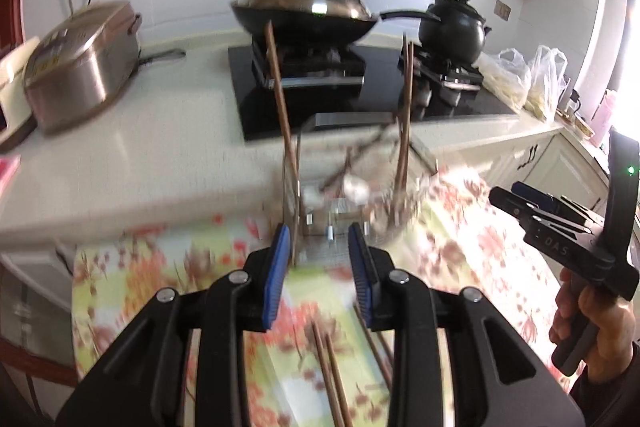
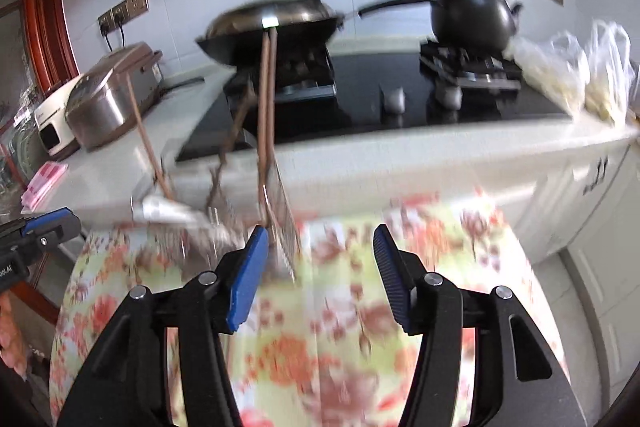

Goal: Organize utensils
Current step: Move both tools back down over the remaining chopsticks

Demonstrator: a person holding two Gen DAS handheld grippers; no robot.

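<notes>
Jaws of the left gripper (image 1: pixel 319 269) and right gripper (image 2: pixel 318 277) both gape, gripping nothing, over the flowered tabletop (image 2: pixel 340 327); just ahead stands a wire utensil rack (image 1: pixel 340 203) with brown chopsticks (image 1: pixel 282 99) upright in it, while loose chopsticks (image 1: pixel 330 379) lie below the left gripper

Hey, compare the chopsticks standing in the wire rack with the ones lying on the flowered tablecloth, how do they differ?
The brown wooden chopsticks in the wire utensil rack stand nearly upright; the brown wooden chopsticks on the floral tablecloth lie flat. The standing ones are spread across the metal wire utensil rack, leaning apart; the loose ones lie close together beneath the open left claw. Both sets look like the same thin brown wood.
</notes>
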